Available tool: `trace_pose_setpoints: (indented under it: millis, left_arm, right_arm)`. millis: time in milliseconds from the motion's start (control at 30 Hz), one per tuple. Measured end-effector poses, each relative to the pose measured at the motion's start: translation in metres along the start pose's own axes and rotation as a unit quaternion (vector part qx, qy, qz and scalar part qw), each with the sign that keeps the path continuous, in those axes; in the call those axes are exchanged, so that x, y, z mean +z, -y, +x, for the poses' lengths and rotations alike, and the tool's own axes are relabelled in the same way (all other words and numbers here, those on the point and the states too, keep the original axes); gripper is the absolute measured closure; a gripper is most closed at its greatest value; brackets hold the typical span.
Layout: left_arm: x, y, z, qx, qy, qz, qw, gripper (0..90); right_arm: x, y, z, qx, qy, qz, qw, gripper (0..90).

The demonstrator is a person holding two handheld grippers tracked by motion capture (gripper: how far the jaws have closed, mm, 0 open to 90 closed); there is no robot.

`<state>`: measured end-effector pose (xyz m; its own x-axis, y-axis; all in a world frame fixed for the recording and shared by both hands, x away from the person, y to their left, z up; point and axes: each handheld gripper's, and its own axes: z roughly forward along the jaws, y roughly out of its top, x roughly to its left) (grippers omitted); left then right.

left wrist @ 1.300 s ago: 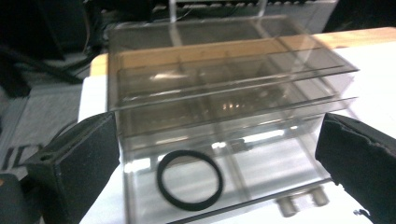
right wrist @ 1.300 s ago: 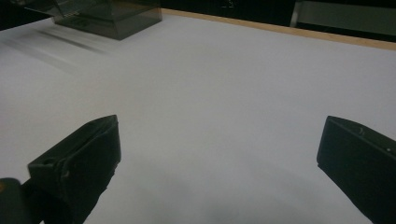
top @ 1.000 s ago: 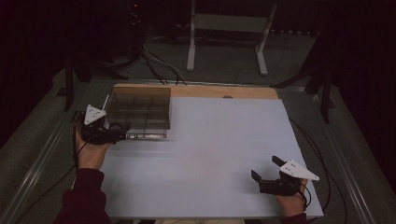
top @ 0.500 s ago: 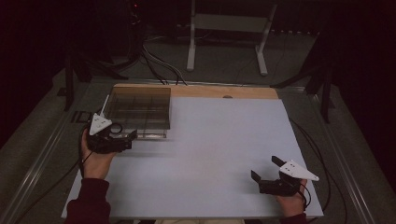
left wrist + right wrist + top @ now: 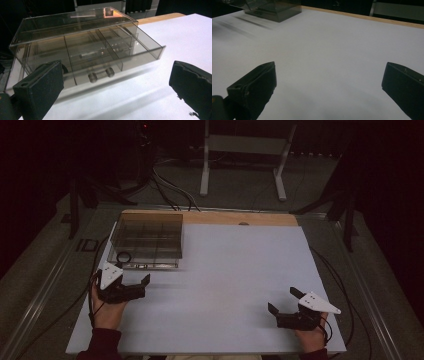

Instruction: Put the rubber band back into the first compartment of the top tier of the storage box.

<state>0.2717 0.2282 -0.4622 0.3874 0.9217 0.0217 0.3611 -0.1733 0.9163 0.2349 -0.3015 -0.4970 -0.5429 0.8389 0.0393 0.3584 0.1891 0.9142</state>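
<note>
Pulled back from the clear box (image 5: 146, 241) is the left claw (image 5: 142, 285), spread wide. By the counter's (image 5: 225, 270) near right corner, the right claw (image 5: 282, 302) is spread too.

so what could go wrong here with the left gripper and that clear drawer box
The drawer of the clear box stands partly pulled out with small knobs on its front. The open left gripper may miss or slip off them. The box looks light and sits near the table's left edge, so a push or pull might slide the whole box instead of moving the drawer.
</note>
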Motion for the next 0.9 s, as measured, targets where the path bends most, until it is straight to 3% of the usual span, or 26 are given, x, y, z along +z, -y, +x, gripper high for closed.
trace_pose_setpoints:
  millis: [633,767,900]
  left_arm:
    - [-0.015,0.032,-0.011,0.008,-0.001,0.002,1.0,0.5]
    - [-0.018,0.037,-0.012,0.007,0.0,-0.002,1.0,0.6]
    - [-0.021,0.038,-0.011,-0.005,0.006,-0.011,0.9999,0.5]
  right_arm:
    - [0.005,-0.004,0.0,0.008,0.0,-0.011,0.9999,0.0]
    - [0.006,-0.008,0.0,0.024,0.001,-0.024,0.9994,0.0]
    - [0.007,-0.008,0.003,0.02,-0.001,-0.021,0.9996,0.0]
